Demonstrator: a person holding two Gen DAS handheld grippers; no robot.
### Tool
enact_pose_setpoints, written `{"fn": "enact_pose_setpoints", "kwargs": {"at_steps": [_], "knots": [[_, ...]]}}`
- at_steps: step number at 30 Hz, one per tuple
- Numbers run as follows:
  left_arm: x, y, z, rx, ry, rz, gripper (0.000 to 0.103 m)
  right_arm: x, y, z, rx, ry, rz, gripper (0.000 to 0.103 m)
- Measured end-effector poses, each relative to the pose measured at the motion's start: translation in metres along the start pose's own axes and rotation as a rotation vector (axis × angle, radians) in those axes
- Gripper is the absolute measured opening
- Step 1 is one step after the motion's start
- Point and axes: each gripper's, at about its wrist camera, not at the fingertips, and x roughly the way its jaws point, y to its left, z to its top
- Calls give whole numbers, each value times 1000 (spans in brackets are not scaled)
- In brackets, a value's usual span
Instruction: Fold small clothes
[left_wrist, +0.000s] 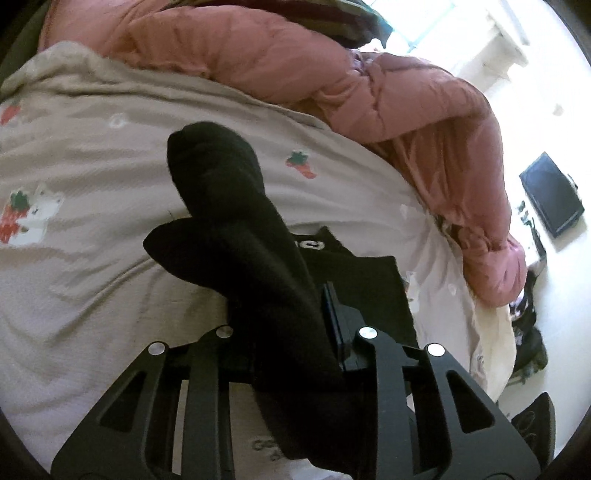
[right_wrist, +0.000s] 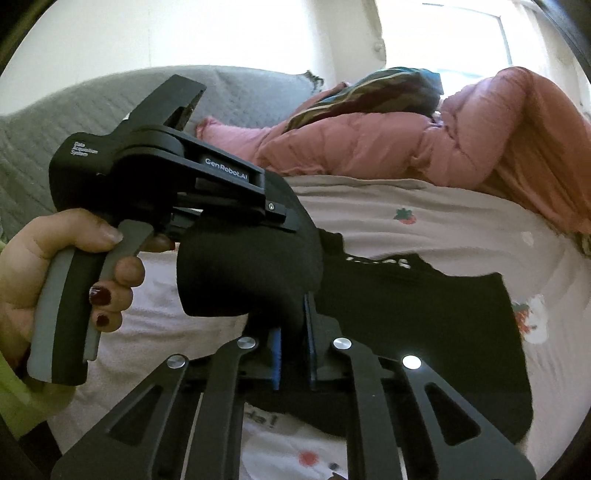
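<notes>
Black sock (left_wrist: 236, 236) clamped in both tools, left tool (left_wrist: 291, 321), right tool (right_wrist: 293, 332), pads mostly hidden by fabric

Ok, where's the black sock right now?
The black sock is lifted above the bed sheet, pinched between the left gripper and right gripper.

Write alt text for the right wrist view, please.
The right gripper pinches a black sock, whose other end the left gripper, held in a person's hand, also clamps. Below lie a black garment on a strawberry-print sheet and a pink quilt behind.
</notes>
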Motion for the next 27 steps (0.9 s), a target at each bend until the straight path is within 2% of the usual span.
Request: {"fn": "enact_pose_setpoints", "kwargs": {"at_steps": [10, 20, 26, 27], "knots": [[28, -61, -6, 98, 39, 45, 20, -30, -51, -20, 117, -28, -23, 8], [88, -109, -21, 166, 130, 72, 20, -40, -104, -48, 256, 24, -69, 8], [110, -127, -31, 193, 146, 61, 27, -37, -127, -61, 344, 68, -72, 8], [112, -129, -32, 196, 146, 57, 32, -35, -129, -61, 352, 74, -72, 8]]}}
